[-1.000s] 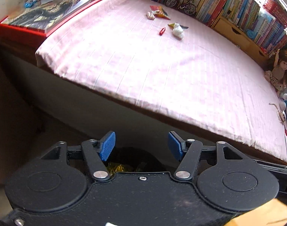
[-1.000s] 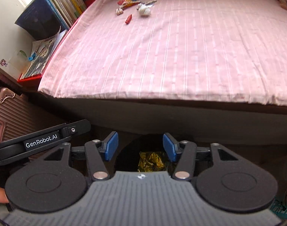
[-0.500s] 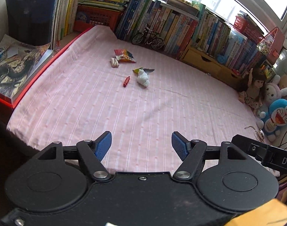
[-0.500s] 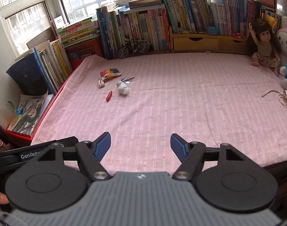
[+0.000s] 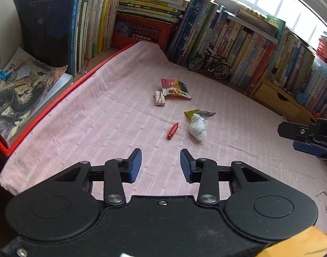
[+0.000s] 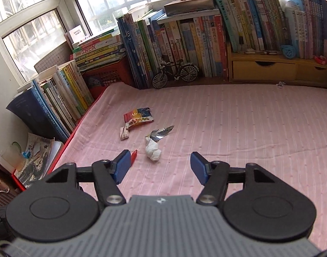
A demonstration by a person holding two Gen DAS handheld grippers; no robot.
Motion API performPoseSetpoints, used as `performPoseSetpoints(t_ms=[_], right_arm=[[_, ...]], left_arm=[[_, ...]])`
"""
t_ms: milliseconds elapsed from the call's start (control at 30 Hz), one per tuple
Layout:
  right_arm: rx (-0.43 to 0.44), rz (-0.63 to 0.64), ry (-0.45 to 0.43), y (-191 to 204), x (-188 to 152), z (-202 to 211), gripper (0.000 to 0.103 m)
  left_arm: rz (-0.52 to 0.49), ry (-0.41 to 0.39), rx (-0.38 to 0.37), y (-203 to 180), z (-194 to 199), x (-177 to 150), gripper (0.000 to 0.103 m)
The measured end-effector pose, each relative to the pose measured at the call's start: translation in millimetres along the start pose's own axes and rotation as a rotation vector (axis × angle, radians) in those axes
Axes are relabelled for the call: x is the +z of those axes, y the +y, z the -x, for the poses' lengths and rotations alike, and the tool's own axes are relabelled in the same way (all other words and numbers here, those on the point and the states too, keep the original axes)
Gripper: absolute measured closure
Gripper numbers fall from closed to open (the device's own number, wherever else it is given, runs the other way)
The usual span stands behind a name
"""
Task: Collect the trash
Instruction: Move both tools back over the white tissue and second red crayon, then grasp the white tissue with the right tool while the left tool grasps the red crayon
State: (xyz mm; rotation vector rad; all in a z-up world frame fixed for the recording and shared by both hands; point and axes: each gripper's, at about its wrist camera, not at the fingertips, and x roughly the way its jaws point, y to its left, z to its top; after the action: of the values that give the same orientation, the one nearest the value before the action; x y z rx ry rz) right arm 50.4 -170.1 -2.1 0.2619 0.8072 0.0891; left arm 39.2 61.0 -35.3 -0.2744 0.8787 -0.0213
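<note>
Trash lies on the pink bed sheet [image 5: 99, 117]: a crumpled white tissue [image 5: 197, 126] [image 6: 152, 151], a torn silver and yellow foil scrap [image 5: 198, 113] [image 6: 162, 132], a small red wrapper [image 5: 172, 130] [image 6: 134, 156], a colourful snack packet [image 5: 174, 88] [image 6: 138, 116] and a small folded white wrapper [image 5: 159, 98] [image 6: 124, 133]. My left gripper [image 5: 160, 166] hovers short of the red wrapper, jaws closing with nothing between them. My right gripper [image 6: 160, 168] hangs just short of the tissue, jaws closing, also empty; its left finger hides part of the red wrapper.
Rows of books [image 6: 185, 38] line the far and left sides of the bed. A toy bicycle [image 6: 175, 73] stands at the back, beside a wooden drawer unit [image 6: 264, 70]. A red crate [image 5: 146, 30] and a magazine [image 5: 20, 92] sit at the left.
Both grippers rose from the dark bin below the bed's edge and moved over the sheet toward the trash. The left jaws have narrowed; the right jaws widened.
</note>
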Motion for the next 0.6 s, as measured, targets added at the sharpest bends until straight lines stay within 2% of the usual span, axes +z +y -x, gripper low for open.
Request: performPoseSetpoints(t_ms=[100, 167, 267, 433, 600], right_arm=[[0.030, 0.109, 0.036, -3, 10, -43, 0.031], [0.043, 0.209, 0.063, -1, 10, -68, 0.035], [0.088, 0.303, 0.097, 2, 7, -95, 0.037], [0.166, 0.347, 0.170, 6, 6, -136, 0.037], [0.204, 0.355, 0.232, 16, 8, -173, 0.038]], left_arm=[[0.021, 0.012, 0.039, -8, -43, 5, 0.069], [0.051, 0.034, 0.069, -11, -68, 6, 0.074], [0.078, 0.042, 0.071, -12, -96, 8, 0.075], [0.065, 0.051, 0.108, -17, -123, 18, 0.075], [0.090, 0.067, 0.123, -12, -130, 27, 0.075]])
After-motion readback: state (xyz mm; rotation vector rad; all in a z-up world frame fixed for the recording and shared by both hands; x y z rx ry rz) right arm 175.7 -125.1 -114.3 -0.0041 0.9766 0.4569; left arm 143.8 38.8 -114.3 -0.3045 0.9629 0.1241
